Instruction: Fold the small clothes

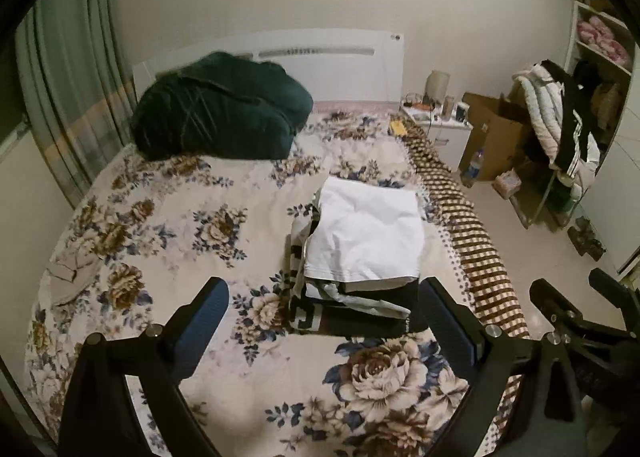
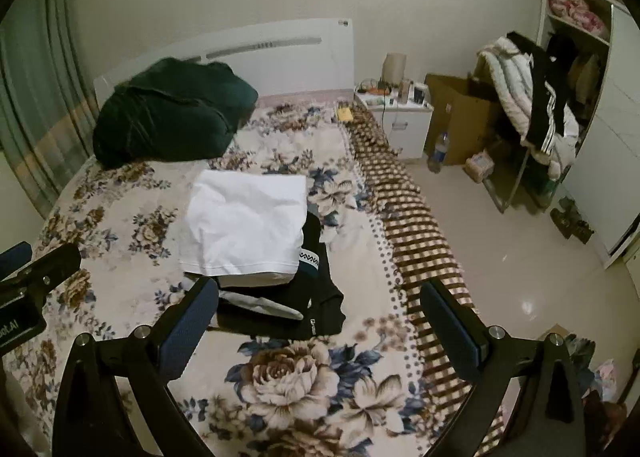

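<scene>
A folded white garment (image 1: 368,233) (image 2: 248,225) lies on top of a stack of folded clothes on the floral bedspread (image 1: 172,217). Under it are black folded clothes (image 1: 360,317) (image 2: 320,297) and a black-and-white patterned piece (image 1: 304,309). My left gripper (image 1: 324,309) is open and empty, held above the bed just short of the stack. My right gripper (image 2: 320,309) is open and empty, beside the left one; it shows at the right edge of the left wrist view (image 1: 576,297). The left gripper shows at the left edge of the right wrist view (image 2: 36,269).
A dark green bundle of bedding (image 1: 220,109) lies at the head of the bed. A small beige cloth (image 1: 72,273) lies at the bed's left. A striped blanket (image 1: 472,233) runs along the right edge. A nightstand (image 1: 440,125), cardboard box (image 1: 496,129) and clothes rack (image 1: 560,117) stand to the right.
</scene>
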